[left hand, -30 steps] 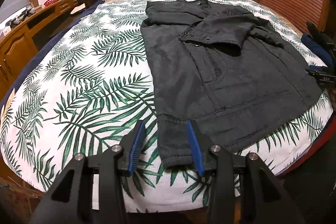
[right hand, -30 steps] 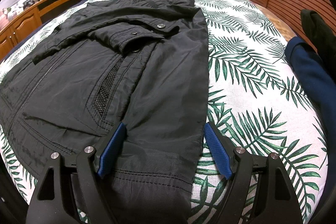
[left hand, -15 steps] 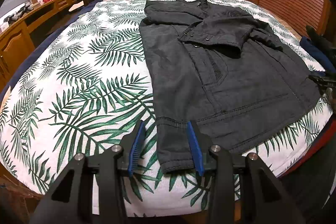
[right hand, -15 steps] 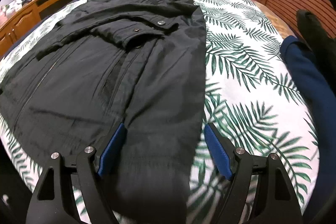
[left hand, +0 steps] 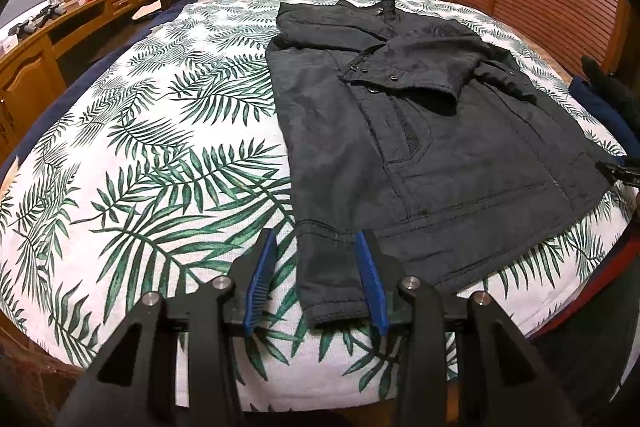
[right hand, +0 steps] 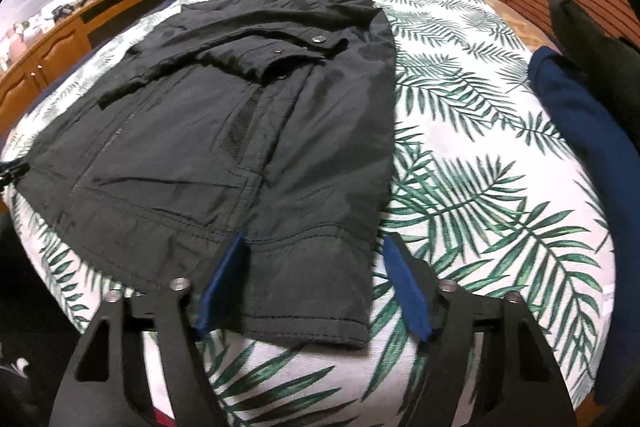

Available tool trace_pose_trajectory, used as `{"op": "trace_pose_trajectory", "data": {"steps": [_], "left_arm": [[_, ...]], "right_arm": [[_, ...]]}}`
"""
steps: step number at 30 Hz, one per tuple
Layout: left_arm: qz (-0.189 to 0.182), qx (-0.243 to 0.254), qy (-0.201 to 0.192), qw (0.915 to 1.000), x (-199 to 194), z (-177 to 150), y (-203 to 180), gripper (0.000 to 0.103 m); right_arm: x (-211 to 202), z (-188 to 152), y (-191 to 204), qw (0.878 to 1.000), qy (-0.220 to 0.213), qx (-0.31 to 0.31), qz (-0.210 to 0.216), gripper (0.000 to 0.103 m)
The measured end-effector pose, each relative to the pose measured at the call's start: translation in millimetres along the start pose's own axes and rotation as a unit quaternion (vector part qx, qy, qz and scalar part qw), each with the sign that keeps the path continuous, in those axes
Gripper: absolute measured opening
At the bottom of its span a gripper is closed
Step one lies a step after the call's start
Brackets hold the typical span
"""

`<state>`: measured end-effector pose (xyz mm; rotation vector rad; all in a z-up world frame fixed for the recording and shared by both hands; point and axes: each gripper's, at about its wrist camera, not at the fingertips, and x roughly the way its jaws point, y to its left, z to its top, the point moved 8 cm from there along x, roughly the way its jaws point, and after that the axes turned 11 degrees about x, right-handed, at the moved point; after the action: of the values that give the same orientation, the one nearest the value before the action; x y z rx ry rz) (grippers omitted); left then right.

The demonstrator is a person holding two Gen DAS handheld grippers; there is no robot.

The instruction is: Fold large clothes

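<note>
Your 2 grippers sit low at the foot of the bed (left hand: 120, 155), both aimed along it toward the headboard. The black jacket (left hand: 420, 147) lies flat on the palm-leaf cover, collar far, 1 sleeve folded across the chest, its matte fabric stitched and studded with snaps. Your left gripper (left hand: 316, 283) is spread around the near-left hem corner; your right gripper (right hand: 316, 287) is spread around the near-right hem corner, blue pads clear of cloth.

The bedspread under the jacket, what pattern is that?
Green palm fronds on white; the bedspread shows best in the left wrist view.
</note>
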<state>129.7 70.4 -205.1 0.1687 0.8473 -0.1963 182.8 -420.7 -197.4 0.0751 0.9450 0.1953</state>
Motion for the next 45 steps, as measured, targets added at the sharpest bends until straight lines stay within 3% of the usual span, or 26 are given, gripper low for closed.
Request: {"op": "trace_pose_trajectory", "data": {"steps": [4,6,9,11,14,27,39,43,45], "left_arm": [[-0.024,-0.005,-0.006,0.9997,-3,0,-5,0.040],[-0.041,-0.010,-0.009,0.9991,-4,0,-8,0.040],[-0.038,-0.002,-0.009,0.9992,-5,0,-11,0.035],[-0.038,-0.003,-0.012,0.9992,-6,1,-10,0.019],[-0.034,-0.004,-0.024,0.9991,-15,5,-7,0.005],[-0.014,0.034,-0.152,0.9877,-138,71,-7,0.003],[0.005,0.033,-0.239,0.9706,-275,45,-3,0.003],[-0.004,0.029,-0.256,0.9662,-297,34,-10,0.003],[-0.003,0.032,-0.249,0.9679,-294,31,-10,0.003]], "right_arm": [[-2,0,6,1.000,-0.012,0.000,0.009,0.051],[-3,1,9,1.000,-0.017,0.001,0.015,0.039],[-3,3,15,0.999,-0.023,-0.004,0.027,0.026],[-4,4,19,0.999,-0.028,-0.007,0.033,0.018],[-8,7,24,0.998,-0.038,-0.011,0.038,0.012],[-101,51,53,0.989,-0.119,0.003,0.088,0.008],[-228,27,77,0.977,-0.179,-0.021,0.113,0.008],[-257,11,80,0.974,-0.191,-0.027,0.119,0.008],[-257,6,81,0.975,-0.189,-0.032,0.116,0.008]]}}
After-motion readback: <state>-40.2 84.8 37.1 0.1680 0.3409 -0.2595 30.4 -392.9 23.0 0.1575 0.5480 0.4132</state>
